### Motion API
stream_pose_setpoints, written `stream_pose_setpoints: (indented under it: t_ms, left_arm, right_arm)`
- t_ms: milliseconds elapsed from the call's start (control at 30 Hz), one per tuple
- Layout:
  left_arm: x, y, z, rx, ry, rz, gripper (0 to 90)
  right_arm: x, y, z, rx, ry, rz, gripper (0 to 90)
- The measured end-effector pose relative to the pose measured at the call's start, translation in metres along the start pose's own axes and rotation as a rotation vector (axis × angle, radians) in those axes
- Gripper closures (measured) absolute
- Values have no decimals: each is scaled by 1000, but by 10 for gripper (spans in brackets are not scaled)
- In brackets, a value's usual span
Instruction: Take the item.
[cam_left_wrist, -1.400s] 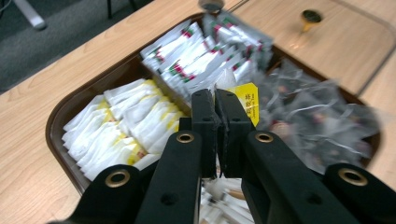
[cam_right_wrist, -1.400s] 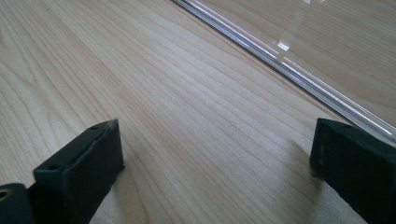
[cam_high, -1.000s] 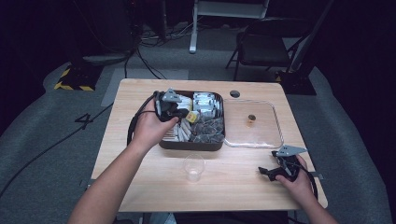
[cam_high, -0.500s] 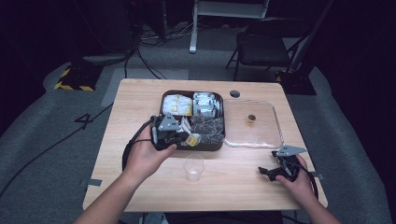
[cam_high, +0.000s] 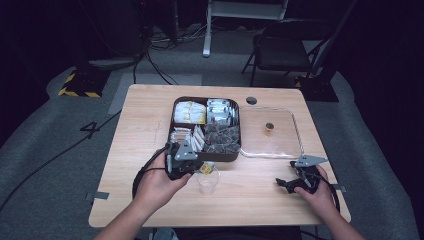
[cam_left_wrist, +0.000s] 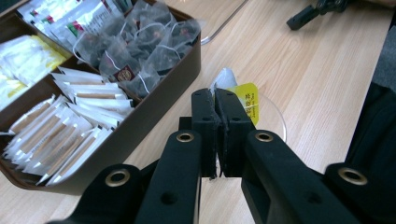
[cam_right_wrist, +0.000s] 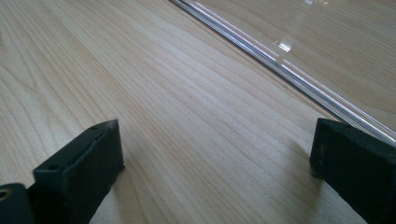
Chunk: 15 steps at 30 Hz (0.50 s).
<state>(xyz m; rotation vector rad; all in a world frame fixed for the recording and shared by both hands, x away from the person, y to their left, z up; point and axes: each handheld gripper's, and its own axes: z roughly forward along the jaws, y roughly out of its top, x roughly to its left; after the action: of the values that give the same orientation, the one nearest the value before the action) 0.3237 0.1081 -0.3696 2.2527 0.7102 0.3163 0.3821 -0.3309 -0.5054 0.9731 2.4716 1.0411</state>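
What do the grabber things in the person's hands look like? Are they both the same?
Both look alike. The left gripper has two chunky black jaws on black arms with brass-coloured rivets. The right gripper has the same blocky black jaws. From above, each carries a grey three-cornered plate on top and trails a black cable. The person's forearms are bare, with no sleeves showing.

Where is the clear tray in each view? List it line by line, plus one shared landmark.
High view: clear tray right of the brown box.
Left gripper view: top edge, beyond the box.
Right gripper view: upper right, rim running diagonally.
Shared landmark: the wooden table.
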Motion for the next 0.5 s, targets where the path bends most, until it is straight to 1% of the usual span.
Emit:
stream_pose_setpoints:
  t_ms: [133,200,333,467,500]
  left_arm:
    - [-2,-3,6,9,-11,-3,871]
    - [-3,-6,14,21,-27,-2,871]
    - [-5,-6,18,37,-32,3,870]
    - [-7,-6,23,65,-24,27,870]
    - [-8,-6,25,81,-26,35,870]
  right_arm:
    - [0,0,0,0,0,0,26]
    - [0,0,0,0,1,-1,26]
    - [0,0,0,0,1,-2,26]
    - [0,0,0,0,1,-2,26]
    - [0,0,0,0,1,-2,26]
